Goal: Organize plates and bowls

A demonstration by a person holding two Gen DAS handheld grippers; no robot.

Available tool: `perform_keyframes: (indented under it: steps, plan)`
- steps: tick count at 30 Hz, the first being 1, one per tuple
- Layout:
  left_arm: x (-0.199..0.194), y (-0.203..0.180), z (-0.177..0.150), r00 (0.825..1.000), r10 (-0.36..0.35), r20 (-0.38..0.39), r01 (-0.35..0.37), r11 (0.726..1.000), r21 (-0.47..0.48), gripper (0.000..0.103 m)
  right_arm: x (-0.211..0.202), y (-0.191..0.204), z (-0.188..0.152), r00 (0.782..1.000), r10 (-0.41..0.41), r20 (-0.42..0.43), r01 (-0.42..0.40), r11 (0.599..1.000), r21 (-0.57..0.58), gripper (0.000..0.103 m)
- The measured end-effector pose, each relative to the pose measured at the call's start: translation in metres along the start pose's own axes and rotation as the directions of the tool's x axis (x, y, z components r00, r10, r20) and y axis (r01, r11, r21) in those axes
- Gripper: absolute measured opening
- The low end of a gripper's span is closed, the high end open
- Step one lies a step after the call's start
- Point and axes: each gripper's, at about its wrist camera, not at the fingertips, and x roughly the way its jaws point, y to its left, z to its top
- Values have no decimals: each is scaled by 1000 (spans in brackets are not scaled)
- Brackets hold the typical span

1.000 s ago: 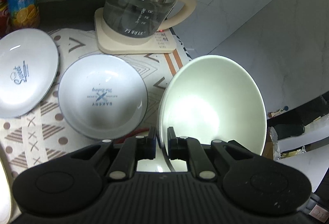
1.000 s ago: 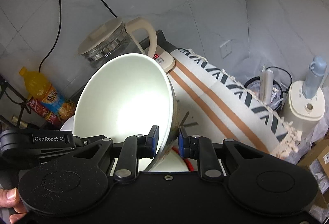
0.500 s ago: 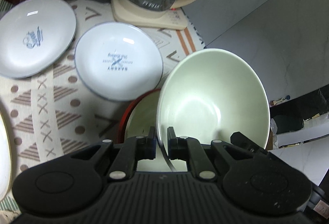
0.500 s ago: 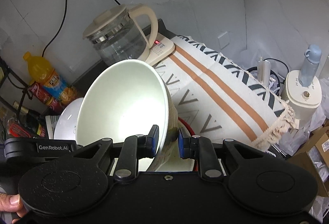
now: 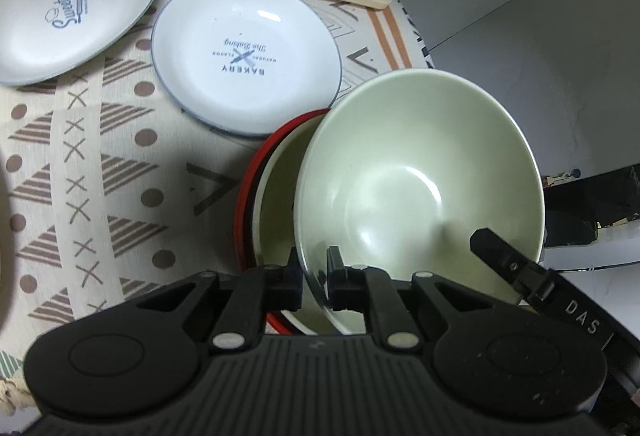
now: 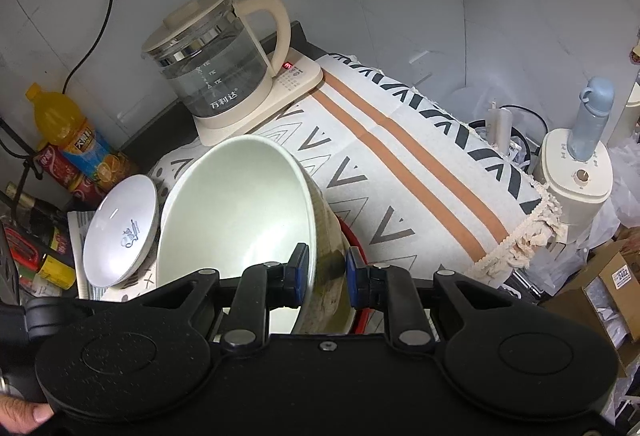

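A pale green bowl (image 5: 420, 187) is held tilted by both grippers, just above a red-rimmed bowl (image 5: 256, 191) on the patterned cloth. My left gripper (image 5: 313, 276) is shut on the green bowl's near rim. My right gripper (image 6: 323, 272) is shut on the same bowl (image 6: 236, 203) at its other rim, and one of its fingers (image 5: 504, 264) shows in the left wrist view. A white "Bakery" plate (image 5: 244, 55) and a white "Sweet" plate (image 5: 68, 11) lie beyond on the cloth. The "Sweet" plate also shows in the right wrist view (image 6: 120, 232).
A glass kettle on a cream base (image 6: 224, 71) stands at the back of the table. An orange juice bottle (image 6: 68, 131) and cans stand at the back left. The cloth's fringed edge (image 6: 532, 224) marks the table's right side, with a cream appliance (image 6: 576, 171) beyond.
Both grippers have lowered the green bowl toward the table, and it now sits closer over the red-rimmed bowl and less steeply tilted. Both grips are unchanged.
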Motion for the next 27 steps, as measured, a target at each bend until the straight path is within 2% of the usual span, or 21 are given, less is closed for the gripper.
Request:
perform_keyframes:
  steps: [11,14,27]
  plan:
    - [10,5,6,999,16,-37,-17,999,-39,10,11,3,4,999,-24,-26,23,999,-32,17]
    - [8,5,9,998,40,-44,-41,998,-36,10,14,5,7,999,-30,-27,29,999,-37,16]
    - [-12,4,24,996,61,-64,-63,998,-31,12,21,4,11,999,-34,-35,32,999,-38,11]
